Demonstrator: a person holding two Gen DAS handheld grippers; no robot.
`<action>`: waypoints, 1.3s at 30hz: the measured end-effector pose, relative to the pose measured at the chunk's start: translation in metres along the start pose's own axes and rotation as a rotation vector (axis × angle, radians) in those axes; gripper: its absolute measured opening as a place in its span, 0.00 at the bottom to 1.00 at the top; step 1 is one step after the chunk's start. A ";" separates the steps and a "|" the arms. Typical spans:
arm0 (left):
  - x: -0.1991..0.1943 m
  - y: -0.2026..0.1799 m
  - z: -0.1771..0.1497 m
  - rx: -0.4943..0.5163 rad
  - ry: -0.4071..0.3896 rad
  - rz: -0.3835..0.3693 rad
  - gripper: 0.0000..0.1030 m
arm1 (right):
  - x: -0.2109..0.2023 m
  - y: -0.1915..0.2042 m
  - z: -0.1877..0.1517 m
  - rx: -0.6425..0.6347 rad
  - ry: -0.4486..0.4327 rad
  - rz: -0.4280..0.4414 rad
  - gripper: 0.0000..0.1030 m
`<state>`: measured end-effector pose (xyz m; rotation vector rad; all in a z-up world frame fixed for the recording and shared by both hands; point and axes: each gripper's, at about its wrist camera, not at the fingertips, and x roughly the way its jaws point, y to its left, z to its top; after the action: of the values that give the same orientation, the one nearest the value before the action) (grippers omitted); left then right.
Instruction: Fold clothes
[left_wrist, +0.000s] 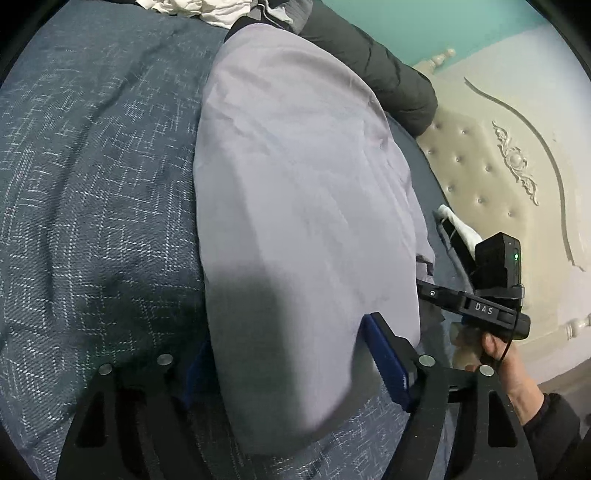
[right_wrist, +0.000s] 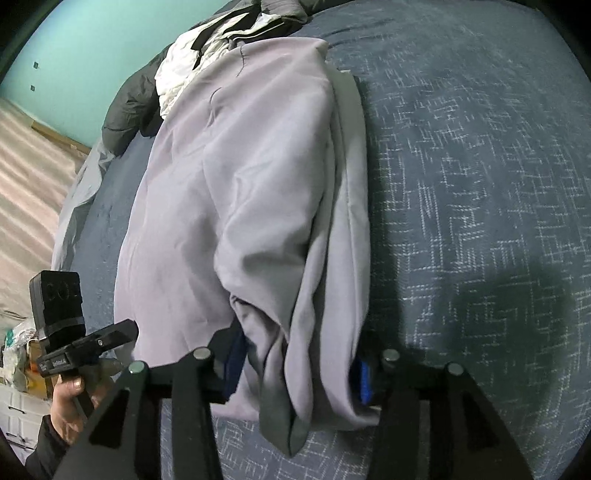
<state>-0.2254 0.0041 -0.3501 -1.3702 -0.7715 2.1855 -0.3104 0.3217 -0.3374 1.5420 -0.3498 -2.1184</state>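
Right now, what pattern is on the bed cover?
Dark blue bedspread with a white crosshatch weave; clearest in the right wrist view.
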 end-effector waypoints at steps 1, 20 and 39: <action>-0.001 -0.001 0.000 0.006 -0.003 0.003 0.85 | 0.000 0.001 -0.001 -0.002 -0.002 0.001 0.43; -0.047 -0.065 -0.002 0.223 -0.103 0.119 0.35 | -0.073 0.045 -0.009 -0.178 -0.146 0.037 0.16; -0.005 -0.318 0.041 0.451 -0.151 0.016 0.34 | -0.278 0.026 0.018 -0.228 -0.370 -0.066 0.15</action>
<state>-0.2362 0.2288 -0.1215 -0.9968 -0.2855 2.3103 -0.2546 0.4451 -0.0923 1.0467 -0.1742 -2.4012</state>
